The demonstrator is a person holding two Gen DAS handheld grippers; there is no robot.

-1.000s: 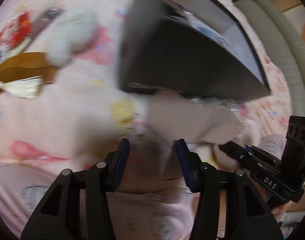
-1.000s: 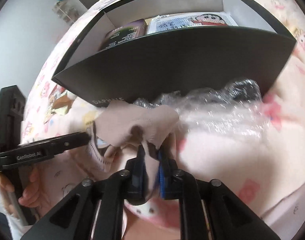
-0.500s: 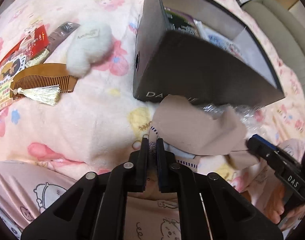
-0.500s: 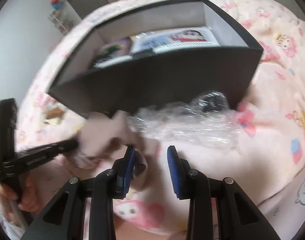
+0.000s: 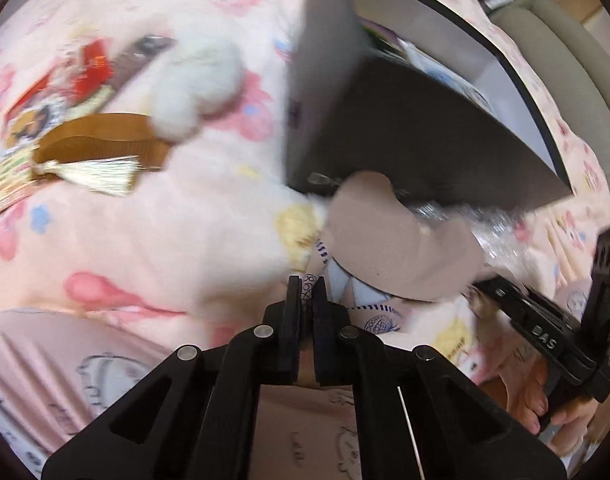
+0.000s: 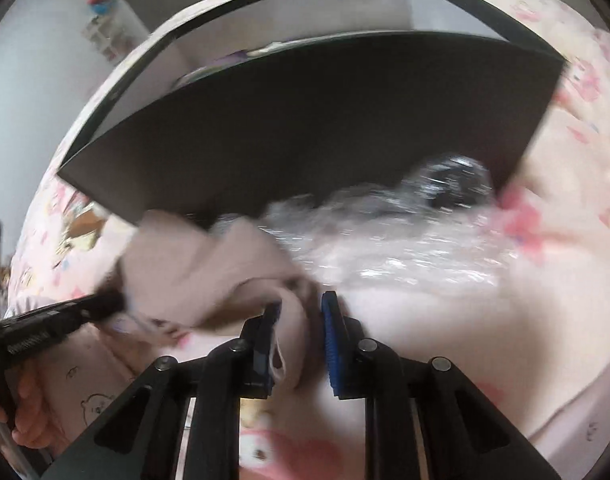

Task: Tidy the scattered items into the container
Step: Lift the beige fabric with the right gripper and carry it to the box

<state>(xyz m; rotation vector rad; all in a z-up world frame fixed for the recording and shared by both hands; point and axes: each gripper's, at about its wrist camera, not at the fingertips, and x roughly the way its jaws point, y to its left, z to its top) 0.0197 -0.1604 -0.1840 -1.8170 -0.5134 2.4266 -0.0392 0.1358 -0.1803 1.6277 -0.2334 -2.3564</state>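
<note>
A beige cloth (image 5: 389, 240) lies on the pink blanket against the front wall of the black box (image 5: 417, 136). My left gripper (image 5: 305, 284) is shut on the cloth's near white-and-blue edge. In the right wrist view the same cloth (image 6: 201, 268) spreads left of my right gripper (image 6: 301, 312), whose jaws are open with a fold of the cloth between them. The box (image 6: 305, 128) stands just behind and holds printed packets. The left gripper's fingers (image 6: 65, 312) reach in from the left.
Crinkled clear plastic wrap (image 6: 385, 240) lies along the box's front. Left of the box lie a white fluffy item (image 5: 193, 80), a wooden comb with a tassel (image 5: 97, 152) and red snack packets (image 5: 57, 92). A grey sofa edge (image 5: 565, 64) is behind.
My left gripper closed on the cloth's edge and holds it. My right gripper let go of the cloth, opened, and now has a fold between its open jaws again.
</note>
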